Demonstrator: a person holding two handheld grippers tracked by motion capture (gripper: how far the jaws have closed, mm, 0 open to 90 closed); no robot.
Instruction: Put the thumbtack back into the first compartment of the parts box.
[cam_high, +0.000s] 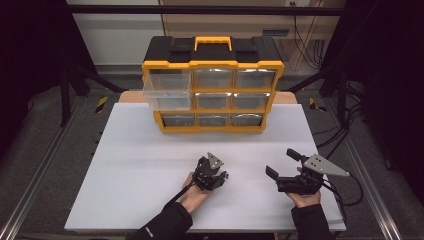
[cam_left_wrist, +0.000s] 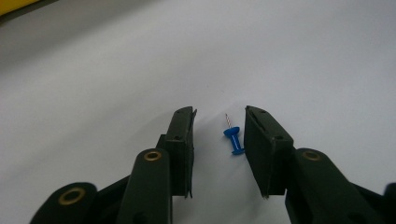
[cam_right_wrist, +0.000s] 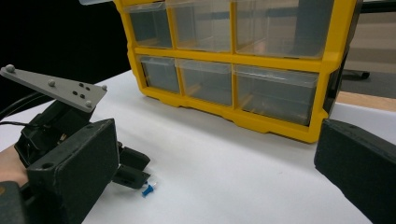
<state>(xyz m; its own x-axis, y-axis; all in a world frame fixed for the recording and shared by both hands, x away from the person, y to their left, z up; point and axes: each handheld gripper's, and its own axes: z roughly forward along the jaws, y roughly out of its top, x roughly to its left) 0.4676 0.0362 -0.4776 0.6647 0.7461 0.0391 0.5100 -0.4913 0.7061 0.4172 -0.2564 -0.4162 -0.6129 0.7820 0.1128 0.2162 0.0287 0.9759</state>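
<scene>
Pushpin (cam_left_wrist: 234, 137) flat between open tongs (cam_left_wrist: 219, 140), needle pointing away

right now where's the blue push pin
The blue push pin lies on the white table, between the open jaws of the left gripper, nearer its right-hand jaw. In the right gripper view it sits just off that gripper's tips.

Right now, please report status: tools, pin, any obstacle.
Left tool open, jaws either side of the blue pin, not gripping. Right tool open, holding nothing. Pin lies on the white board. Nothing in the way.
</scene>
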